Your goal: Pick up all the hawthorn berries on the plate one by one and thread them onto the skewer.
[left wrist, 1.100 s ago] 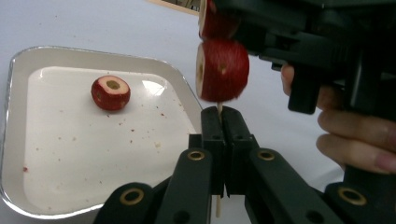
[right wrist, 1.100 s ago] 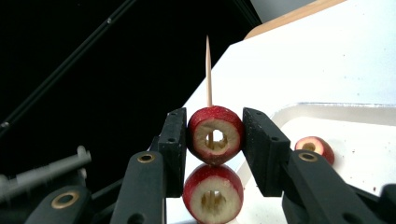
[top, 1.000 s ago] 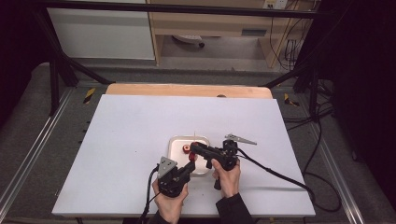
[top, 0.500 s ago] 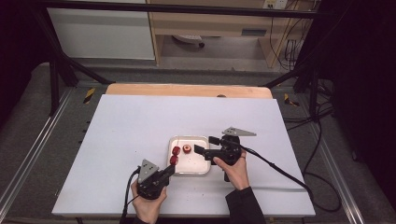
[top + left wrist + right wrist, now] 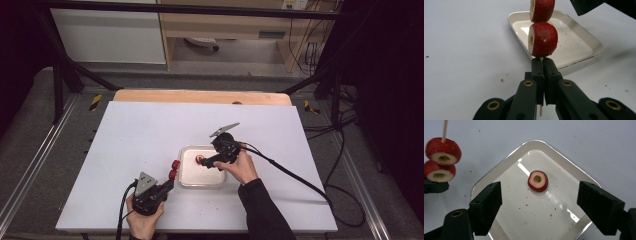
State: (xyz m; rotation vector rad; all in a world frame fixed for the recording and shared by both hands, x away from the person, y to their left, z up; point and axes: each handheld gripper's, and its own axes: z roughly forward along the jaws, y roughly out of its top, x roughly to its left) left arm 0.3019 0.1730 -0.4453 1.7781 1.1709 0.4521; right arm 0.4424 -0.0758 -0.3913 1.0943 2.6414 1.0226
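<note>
Both hands have drawn apart since the earlier frames: the left gripper (image 5: 169,186) moved back from the tray toward the near left of the table, and the right gripper (image 5: 204,161) went forward over the tray (image 5: 186,180). The jaws of the right gripper have just been opening and then closing a little; now they stand spread above the tray with nothing between them. The left gripper is pressed together on the thin wooden skewer (image 5: 540,109), which carries two red fruit pieces (image 5: 542,38), one above the other, just outside the left edge of the tray.

As a judgement, the work is well advanced but not finished. Two pieces are already threaded on the skewer. One more red piece (image 5: 538,181), with a hole through its middle, lies alone in the white tray, right under the open jaws. What seems left is to pick up this last piece and push it onto the skewer.
</note>
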